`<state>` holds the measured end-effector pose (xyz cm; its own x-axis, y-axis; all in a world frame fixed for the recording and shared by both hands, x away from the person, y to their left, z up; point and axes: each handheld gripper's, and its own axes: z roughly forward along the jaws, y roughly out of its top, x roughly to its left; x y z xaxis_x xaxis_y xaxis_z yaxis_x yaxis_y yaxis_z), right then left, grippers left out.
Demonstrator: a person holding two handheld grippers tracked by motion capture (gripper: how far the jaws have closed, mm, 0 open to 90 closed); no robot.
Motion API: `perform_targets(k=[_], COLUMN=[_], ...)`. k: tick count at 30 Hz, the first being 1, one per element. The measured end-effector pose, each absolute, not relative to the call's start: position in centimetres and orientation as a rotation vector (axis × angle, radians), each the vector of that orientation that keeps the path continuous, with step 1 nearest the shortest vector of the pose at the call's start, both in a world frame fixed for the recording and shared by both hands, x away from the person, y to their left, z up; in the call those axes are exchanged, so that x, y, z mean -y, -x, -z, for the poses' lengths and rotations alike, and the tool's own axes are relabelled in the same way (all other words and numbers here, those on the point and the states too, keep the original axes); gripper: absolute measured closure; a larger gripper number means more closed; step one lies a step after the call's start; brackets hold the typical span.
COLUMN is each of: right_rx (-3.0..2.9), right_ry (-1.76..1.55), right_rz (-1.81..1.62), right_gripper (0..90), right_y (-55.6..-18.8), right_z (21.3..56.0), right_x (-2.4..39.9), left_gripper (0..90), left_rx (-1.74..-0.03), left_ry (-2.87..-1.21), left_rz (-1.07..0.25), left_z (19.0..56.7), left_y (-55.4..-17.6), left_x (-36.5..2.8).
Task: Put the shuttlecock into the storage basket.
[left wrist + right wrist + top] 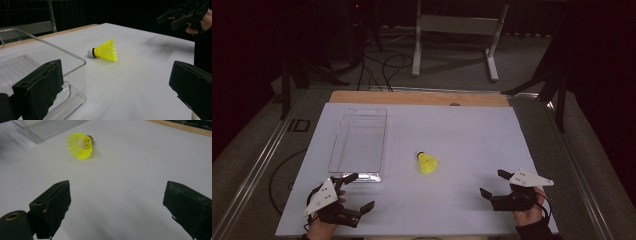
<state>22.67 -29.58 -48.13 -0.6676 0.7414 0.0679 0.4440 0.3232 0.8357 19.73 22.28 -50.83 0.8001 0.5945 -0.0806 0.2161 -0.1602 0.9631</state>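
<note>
Both grippers, left and right, gape wide and empty near the table's front edge, so approach the yellow plastic shuttlecock, lying beside the clear plastic tray, pinching its skirt gently.

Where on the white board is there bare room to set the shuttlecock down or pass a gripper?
Bare board runs from the shuttlecock to the right edge, and along the near edge between the left gripper and right gripper. The far strip beyond the shuttlecock is bare too. It is tighter at the left, where the clear tray sits close to the left gripper.
</note>
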Motion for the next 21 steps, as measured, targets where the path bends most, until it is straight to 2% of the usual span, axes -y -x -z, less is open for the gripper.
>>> perform_targets(k=[12,21], right_rx=[-2.328,-2.4], right_ry=[-1.078,-1.023], right_rz=[-1.233,-1.198], right_gripper=[8.0,8.0], right_y=[-23.8,-24.7], right_z=[45.5,43.7], right_x=[29.7,28.2], left_gripper=[0.2,0.2], left_rx=[-0.634,-0.633], left_ry=[-1.736,-1.738], left_rz=[-0.371,-0.369], left_z=[50.9,50.9], left_y=[-19.8,-19.8], left_x=[-22.3,-22.3])
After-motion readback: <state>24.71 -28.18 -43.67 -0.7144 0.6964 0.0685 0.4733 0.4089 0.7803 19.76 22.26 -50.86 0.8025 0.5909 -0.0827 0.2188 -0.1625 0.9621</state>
